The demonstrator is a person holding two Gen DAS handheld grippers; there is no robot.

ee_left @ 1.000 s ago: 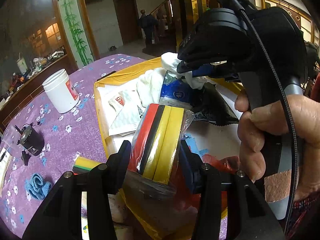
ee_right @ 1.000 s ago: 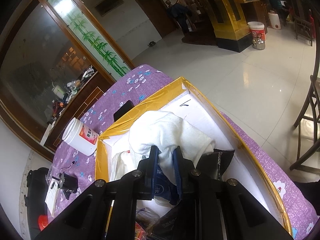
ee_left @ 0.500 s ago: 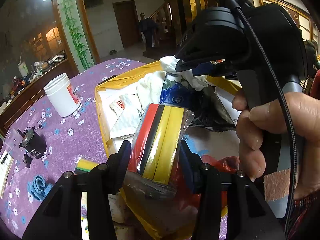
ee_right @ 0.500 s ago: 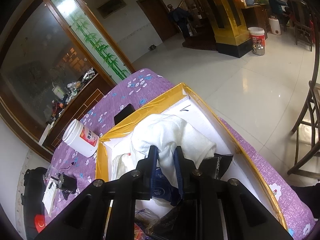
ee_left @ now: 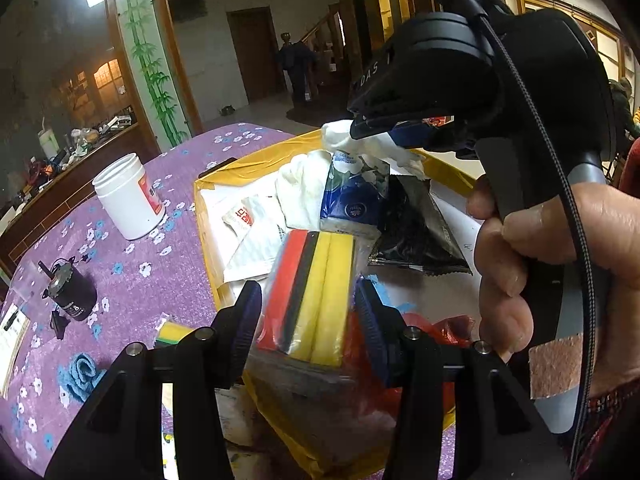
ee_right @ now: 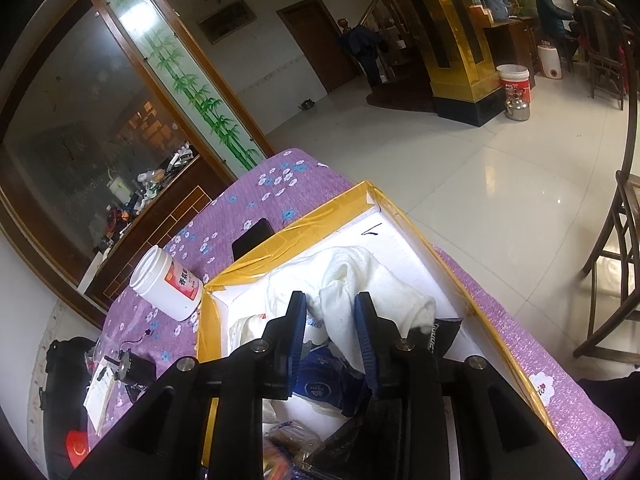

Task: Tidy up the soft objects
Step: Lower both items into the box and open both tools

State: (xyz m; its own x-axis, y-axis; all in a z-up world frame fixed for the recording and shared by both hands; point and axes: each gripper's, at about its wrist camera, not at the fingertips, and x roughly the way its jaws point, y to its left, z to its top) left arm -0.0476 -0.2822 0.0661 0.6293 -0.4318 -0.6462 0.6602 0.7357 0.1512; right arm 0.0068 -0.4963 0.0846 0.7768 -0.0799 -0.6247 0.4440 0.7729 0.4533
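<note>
My left gripper [ee_left: 308, 312] is shut on a clear pack of red, black and yellow sponges [ee_left: 316, 292], held over the near edge of the yellow-rimmed white box [ee_left: 224, 176]. My right gripper [ee_right: 330, 320] stands over the box [ee_right: 288, 244] with its jaws parted a little around a white towel [ee_right: 352, 276] and a blue tissue pack [ee_right: 320, 388]; in the left wrist view the towel [ee_left: 360, 148] and tissue pack [ee_left: 352, 196] hang from it.
A white jar [ee_left: 128, 196], a small black motor [ee_left: 70, 296], a blue cloth [ee_left: 80, 372] and a loose yellow-green sponge [ee_left: 172, 332] lie on the purple flowered tablecloth [ee_left: 132, 276]. The box also holds a white packet [ee_left: 252, 232] and a black bag [ee_left: 416, 236].
The right gripper's jaws have parted from nearly closed to wider around the towel. The left gripper still holds the sponge pack, nearly still.
</note>
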